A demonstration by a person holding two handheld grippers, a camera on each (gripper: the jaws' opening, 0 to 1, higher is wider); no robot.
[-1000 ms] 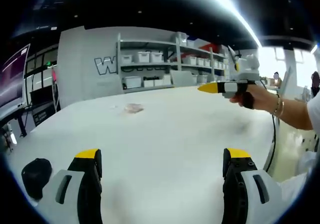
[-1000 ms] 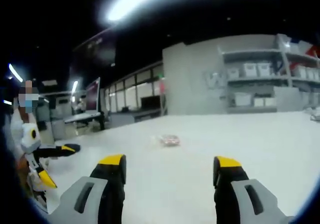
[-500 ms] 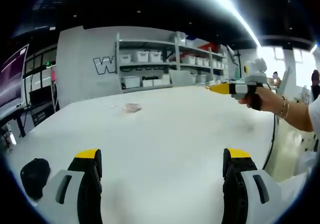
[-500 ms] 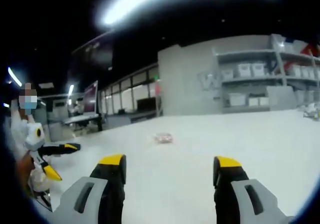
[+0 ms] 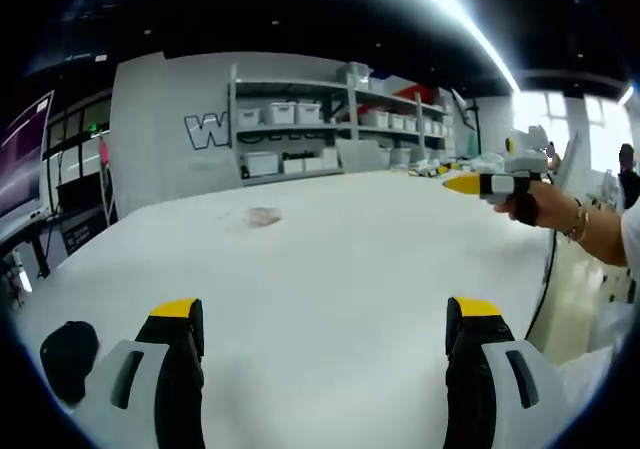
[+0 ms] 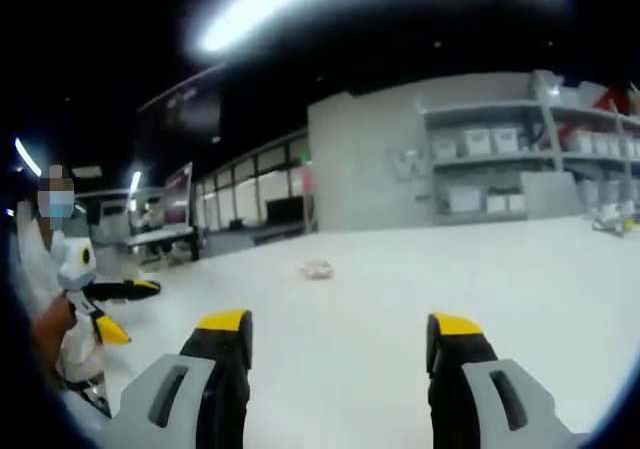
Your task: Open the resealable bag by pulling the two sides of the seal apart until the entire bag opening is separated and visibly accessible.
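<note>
Big white table [image 5: 330, 269] spread across the lower half of both views, with shelves [image 5: 330, 129] of white bins along the grey wall at upper centre of the left gripper view. Nothing is in hand yet.

The left gripper [image 5: 325, 344] sits at the bottom of its own view, jaws spread wide with bare table between the yellow tips. It also pokes in at the left edge of the right gripper view, where I cannot tell how its jaws stand. The right gripper [image 6: 340, 354] is just as wide at the bottom of its view, holding nothing. It appears again at the right of the left gripper view, held in a hand [image 5: 530, 207], and over the last second it has slid from right of centre toward the right edge and turned outward.

The bag [image 5: 262, 216], small and pale, lies flat on the table left of centre, upper-middle of the left gripper view, well apart from both grippers. In the right gripper view the bag [image 6: 315, 269] has drifted left and up a touch, which reads as the camera swinging, not the bag moving.

So the seal looks untouched, and the right gripper seems to be swinging wide rather than closing in. My read: the approach is still to come.
</note>
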